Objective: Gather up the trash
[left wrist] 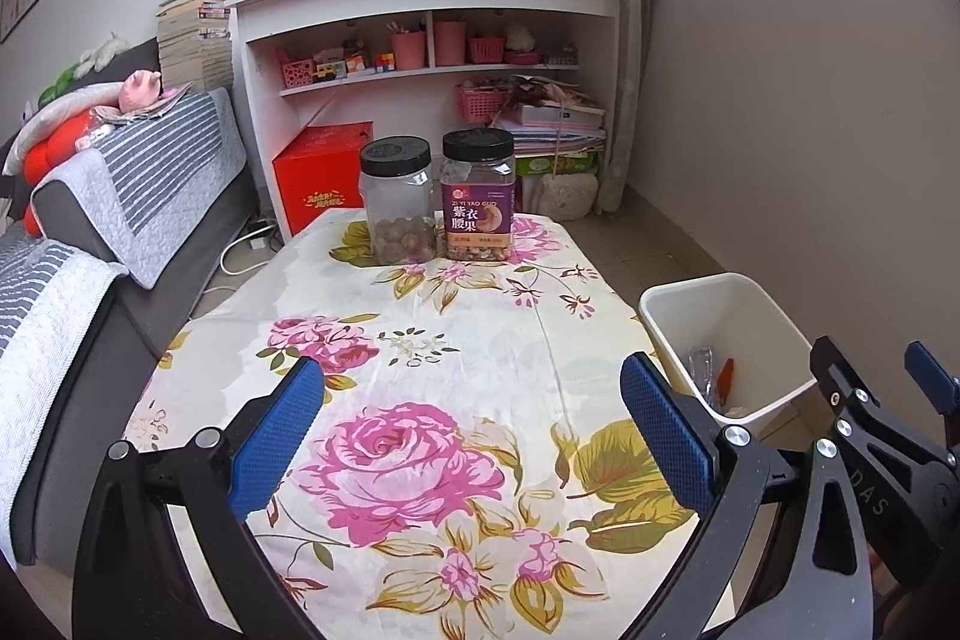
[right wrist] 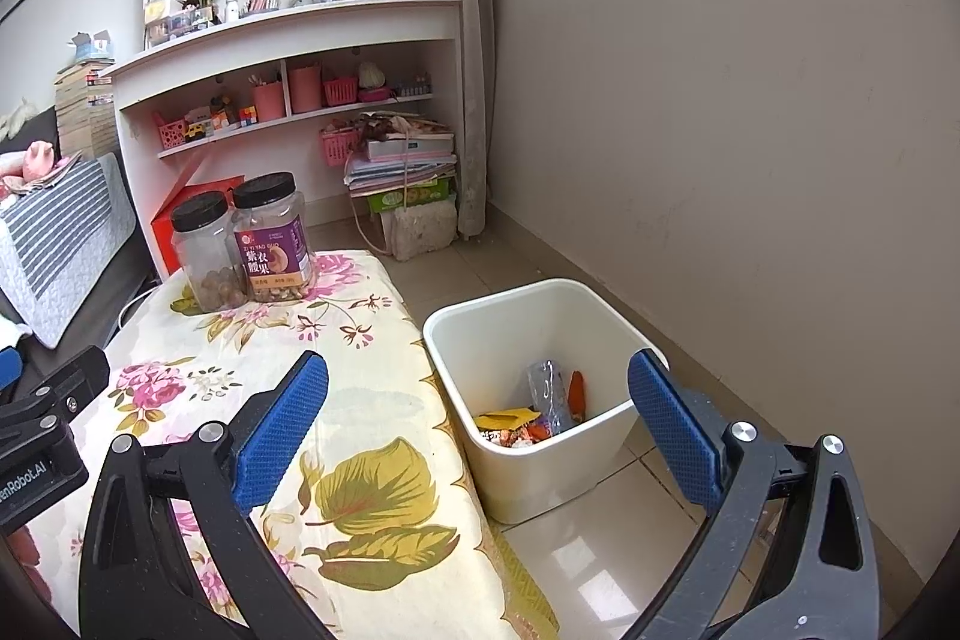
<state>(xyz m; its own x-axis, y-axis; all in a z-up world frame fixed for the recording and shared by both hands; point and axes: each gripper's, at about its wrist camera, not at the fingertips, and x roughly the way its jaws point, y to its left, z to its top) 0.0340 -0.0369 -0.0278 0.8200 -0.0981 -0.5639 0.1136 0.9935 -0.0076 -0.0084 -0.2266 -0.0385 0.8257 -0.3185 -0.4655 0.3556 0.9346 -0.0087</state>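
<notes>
- Far left of table: clear jar (left wrist: 396, 199) and purple-labelled nut jar (left wrist: 478, 195), side by side, both upright, lids on. Apparently stores, not rubbish.
- Floral tablecloth (left wrist: 456, 358): no loose trash visible on it in either view.
- Left gripper (left wrist: 471, 421): hovers over near middle of cloth, blue pads spread wide, nothing between them, touching nothing.
- Right gripper (right wrist: 477, 421): pads wide apart too, empty, straddling table's right edge and bin.
- White bin (right wrist: 456, 340): on floor just beside table's right edge, ahead-right of right gripper, which is nearer.
- Trash lies inside bin: crumpled clear bottle (right wrist: 549, 394) with long axis running near-to-far, orange scrap (right wrist: 576, 393), yellow wrapper (right wrist: 504, 419).
- Judgement: collection looks finished or nearly so.
</notes>
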